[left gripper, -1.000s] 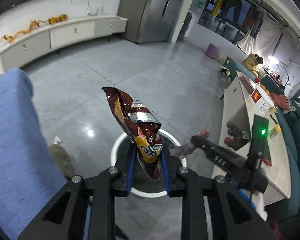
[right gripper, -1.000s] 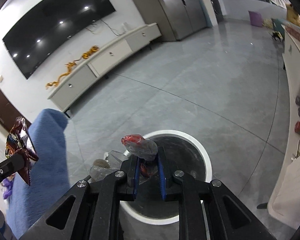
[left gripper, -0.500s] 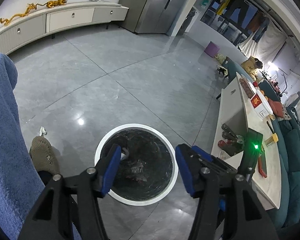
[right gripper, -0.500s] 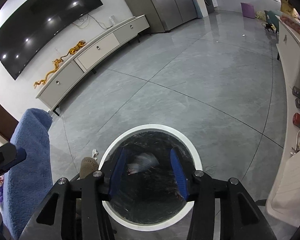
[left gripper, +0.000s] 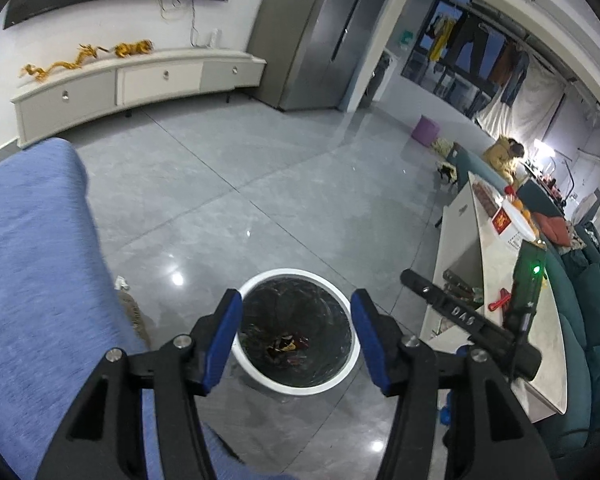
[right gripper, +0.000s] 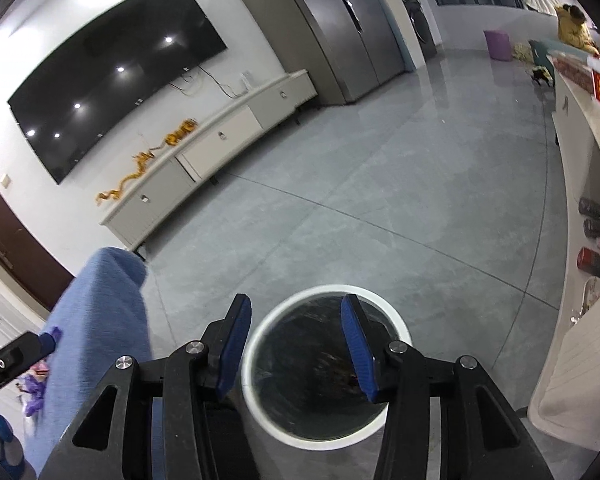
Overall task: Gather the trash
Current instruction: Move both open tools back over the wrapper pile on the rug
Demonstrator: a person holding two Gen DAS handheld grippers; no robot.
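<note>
While both grippers (left gripper: 296, 336) (right gripper: 296, 344) gape empty — wrappers (left gripper: 286, 346) inside bin (left gripper: 260, 380).

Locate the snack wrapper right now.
In the left wrist view, the snack wrapper lies at the bottom of the white-rimmed bin, seen between the open left gripper.

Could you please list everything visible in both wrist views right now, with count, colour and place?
Trash bin: one, white rim, dark liner, on the floor below both claws.
Wrappers: a few, brown and red, at the bin's bottom.
TV: one, black, on the wall.
Cabinet: one, long, off-white, below the TV.
Dragon ornament: one, gold, on the cabinet.
Fridge: one, grey, beside the cabinet.
Stool: one, purple, far floor.
Table: one, white, at right, cluttered.
Sofa: one, teal, behind the table.
Blue cloth: one, at left.
Left claw: black, blue pads, open, empty.
Right claw: same, open, empty.
</note>
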